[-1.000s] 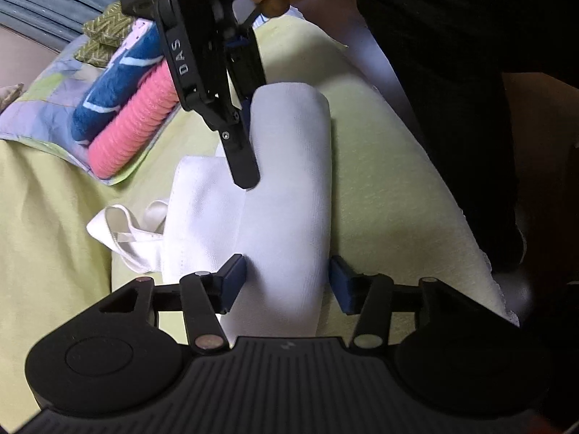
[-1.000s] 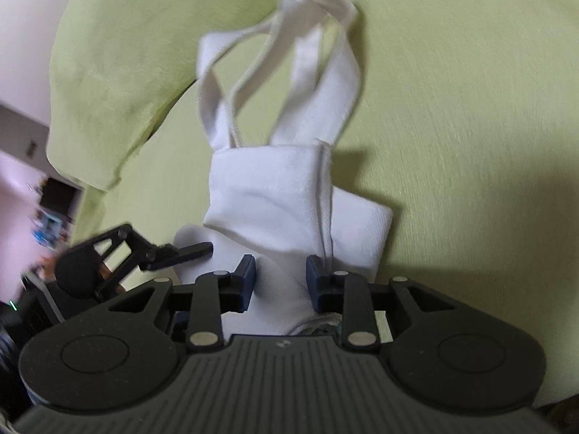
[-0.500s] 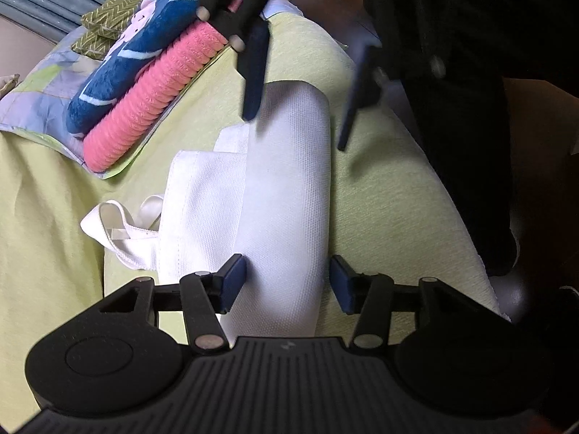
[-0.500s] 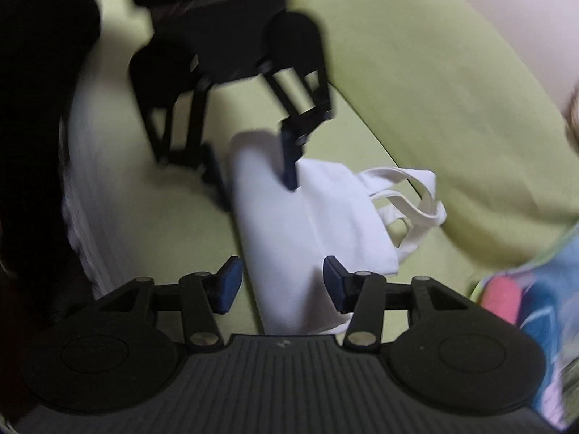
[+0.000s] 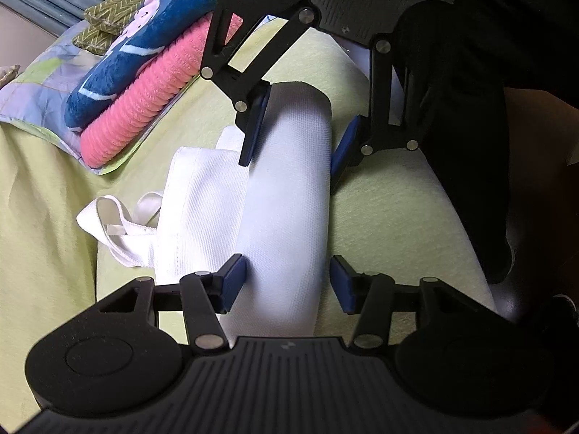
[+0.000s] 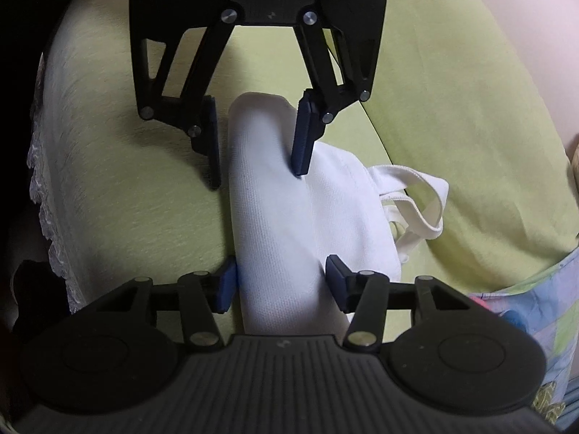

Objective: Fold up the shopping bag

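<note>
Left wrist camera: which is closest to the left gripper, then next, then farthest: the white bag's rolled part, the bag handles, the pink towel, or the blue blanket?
From the left gripper:
1. Rolled part of the white bag, right between its open jaws.
2. Bag handles, off to the left on the green cover.
3. Pink towel, farther back on the left.
4. Blue blanket, behind the pink towel, farthest.

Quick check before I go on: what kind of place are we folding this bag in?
Likely a bedroom or living room at home: the white bag lies on a soft surface under a yellow-green cover, with folded pink and blue towels stacked beside it.
</note>
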Motion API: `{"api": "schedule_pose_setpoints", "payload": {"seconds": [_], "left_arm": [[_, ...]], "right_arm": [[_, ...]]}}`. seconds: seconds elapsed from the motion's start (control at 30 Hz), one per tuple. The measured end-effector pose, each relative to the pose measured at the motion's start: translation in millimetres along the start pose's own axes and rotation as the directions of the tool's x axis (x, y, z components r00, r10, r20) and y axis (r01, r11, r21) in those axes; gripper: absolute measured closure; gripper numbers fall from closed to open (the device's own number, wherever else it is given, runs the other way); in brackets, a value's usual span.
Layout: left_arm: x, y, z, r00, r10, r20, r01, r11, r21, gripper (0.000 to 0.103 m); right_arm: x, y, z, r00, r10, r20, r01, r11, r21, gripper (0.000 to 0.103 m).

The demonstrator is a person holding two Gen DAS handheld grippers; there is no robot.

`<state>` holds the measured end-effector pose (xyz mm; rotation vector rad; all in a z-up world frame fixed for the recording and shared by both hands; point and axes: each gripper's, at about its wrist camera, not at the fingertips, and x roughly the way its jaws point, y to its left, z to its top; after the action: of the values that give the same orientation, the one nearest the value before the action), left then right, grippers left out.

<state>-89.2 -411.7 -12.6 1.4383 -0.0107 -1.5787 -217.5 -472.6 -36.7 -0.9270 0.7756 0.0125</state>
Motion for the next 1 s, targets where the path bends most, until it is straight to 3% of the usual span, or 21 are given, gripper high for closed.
{"api": "schedule_pose_setpoints", "payload": {"seconds": [0.27, 0.37, 0.43, 0.47, 0.57, 0.63, 0.67, 0.77, 0.8, 0.87, 0.97, 1.0], "left_arm": [[-2, 1, 0, 1.000, -0.015, -0.001, 0.015, 1.000, -0.027, 0.050], [-12, -1, 3, 0.998, -0.070, 0.001, 0.070, 0.996, -0.051, 0.050], [-25, -5, 4, 0.989, -0.144, 0.018, 0.145, 0.986, -0.081, 0.050], [-31, -8, 4, 0.982, -0.188, 0.029, 0.190, 0.978, -0.091, 0.052], [-31, -24, -1, 0.953, -0.301, -0.005, 0.300, 0.950, -0.084, 0.094], [-28, -32, -11, 0.958, -0.287, 0.013, 0.287, 0.953, -0.092, 0.094], [-30, -27, -14, 0.963, -0.269, 0.033, 0.271, 0.954, -0.132, 0.093], [-42, -23, -21, 0.991, -0.127, 0.045, 0.132, 0.983, -0.125, 0.088], [-44, -23, -22, 0.992, -0.110, 0.056, 0.115, 0.988, -0.102, 0.081], [-42, -29, -21, 0.996, -0.067, 0.054, 0.069, 0.997, -0.035, 0.078], [-38, -38, -19, 0.998, -0.002, 0.057, -0.001, 0.998, 0.065, 0.041], [-37, -41, -19, 0.998, 0.019, 0.060, -0.025, 0.995, 0.099, 0.039]], "right_arm": [[-3, -3, 2, 1.000, 0.020, -0.021, -0.019, 0.998, 0.062, 0.060], [-12, -11, 8, 0.993, 0.111, -0.041, -0.104, 0.984, 0.142, 0.061], [-21, -15, 10, 0.982, 0.184, -0.044, -0.173, 0.966, 0.191, 0.061], [-25, -18, 11, 0.975, 0.217, -0.043, -0.203, 0.955, 0.215, 0.061], [-28, -36, 9, 0.958, 0.287, -0.023, -0.265, 0.911, 0.317, 0.063], [-22, -46, 4, 0.948, 0.317, -0.005, -0.294, 0.887, 0.357, 0.063], [-19, -51, 2, 0.944, 0.329, 0.003, -0.307, 0.876, 0.373, 0.064], [-18, -48, 2, 0.948, 0.319, -0.002, -0.299, 0.892, 0.339, 0.064], [-17, -47, 3, 0.950, 0.313, -0.005, -0.295, 0.898, 0.326, 0.064], [-16, -50, 0, 0.946, 0.324, 0.006, -0.306, 0.886, 0.349, 0.064], [-11, -58, -4, 0.934, 0.356, 0.029, -0.339, 0.859, 0.385, 0.064], [-10, -61, -5, 0.930, 0.367, 0.035, -0.350, 0.850, 0.394, 0.063]]}}
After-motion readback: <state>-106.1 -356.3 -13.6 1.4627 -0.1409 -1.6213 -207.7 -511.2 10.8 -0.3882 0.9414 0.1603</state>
